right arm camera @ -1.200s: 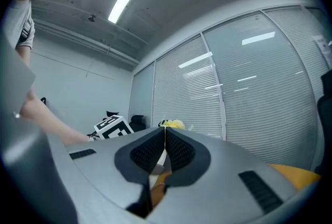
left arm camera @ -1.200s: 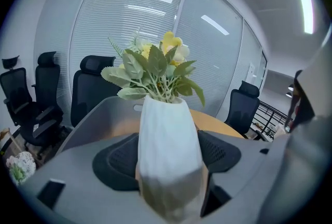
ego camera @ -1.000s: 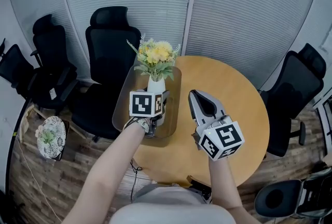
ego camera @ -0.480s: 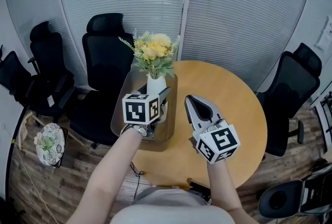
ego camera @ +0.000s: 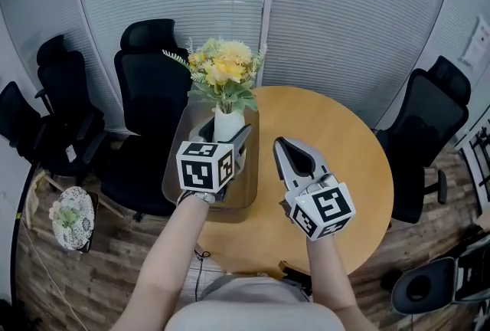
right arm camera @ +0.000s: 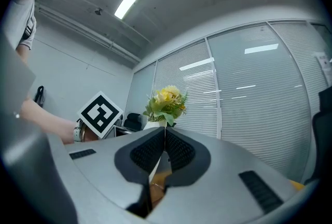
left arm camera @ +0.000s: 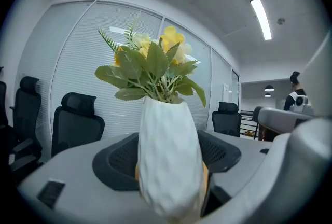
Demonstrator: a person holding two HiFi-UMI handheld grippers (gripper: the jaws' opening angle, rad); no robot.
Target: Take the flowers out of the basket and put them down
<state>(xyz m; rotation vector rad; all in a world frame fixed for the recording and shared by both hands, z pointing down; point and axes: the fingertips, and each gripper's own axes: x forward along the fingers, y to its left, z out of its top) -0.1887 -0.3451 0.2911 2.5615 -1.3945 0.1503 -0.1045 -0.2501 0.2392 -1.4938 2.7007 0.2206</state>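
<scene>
White vase of yellow flowers upright at far end of basket, lift unclear | left tongs clamped on vase | right tongs closed, empty, just right of basket | risk: smooth vase slips, or base snags basket wall

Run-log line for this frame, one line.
left hand-held gripper: shut on white vase | right hand-held gripper: shut, empty | flowers: upright in vase | vase: at basket
</scene>
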